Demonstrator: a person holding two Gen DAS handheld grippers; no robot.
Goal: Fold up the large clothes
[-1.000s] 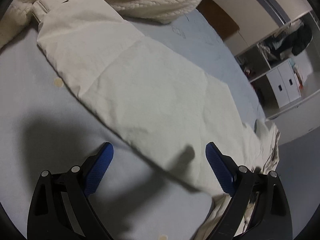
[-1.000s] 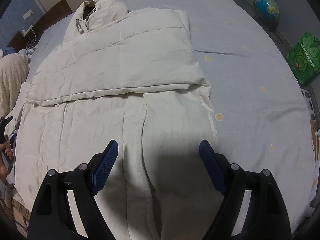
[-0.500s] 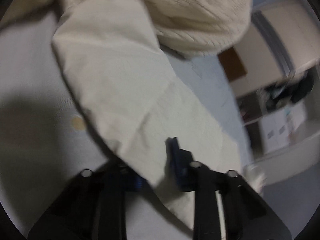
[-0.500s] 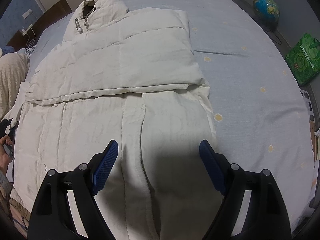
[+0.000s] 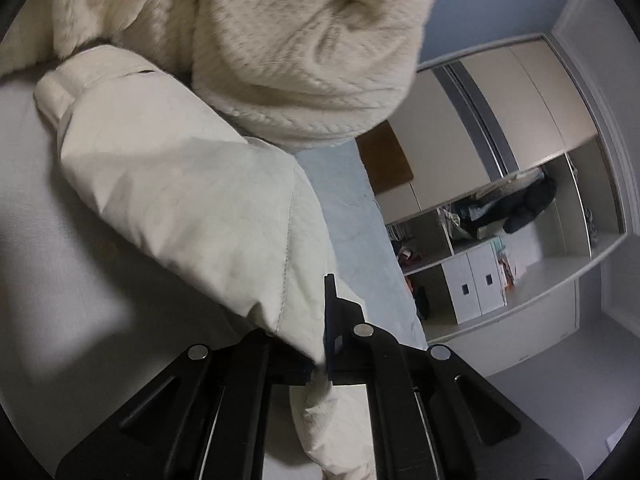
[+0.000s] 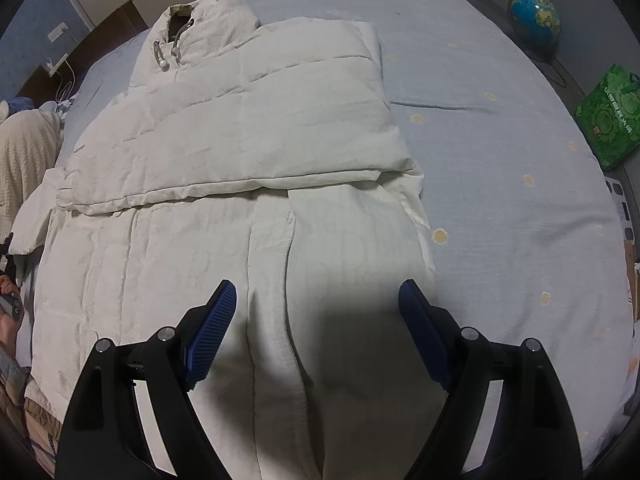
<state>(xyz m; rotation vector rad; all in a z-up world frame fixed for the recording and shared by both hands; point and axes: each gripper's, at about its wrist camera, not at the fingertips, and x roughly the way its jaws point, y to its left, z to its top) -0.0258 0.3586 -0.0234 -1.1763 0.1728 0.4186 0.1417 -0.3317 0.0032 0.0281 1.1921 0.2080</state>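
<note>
One white coat (image 6: 248, 152) lies flat on the bed (image 6: 500, 128), one sleeve (image 5: 192, 216) lifted at its left edge. Left gripper (image 5: 320, 344), pointing near level, is clamped on the sleeve; a second ago it gaped above it. Right gripper (image 6: 316, 332), unmoved, hovers wide and empty over the hem.

Globe (image 6: 534, 20), green bag (image 6: 610, 118), wardrobe (image 5: 520, 208)

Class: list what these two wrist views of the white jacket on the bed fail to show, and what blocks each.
- Left wrist view: left gripper pads, buried in the sleeve they clamp.
- Right wrist view: jacket hem, behind the right gripper and bottom edge.
- Right wrist view: person's hand, cut by the left edge.
</note>
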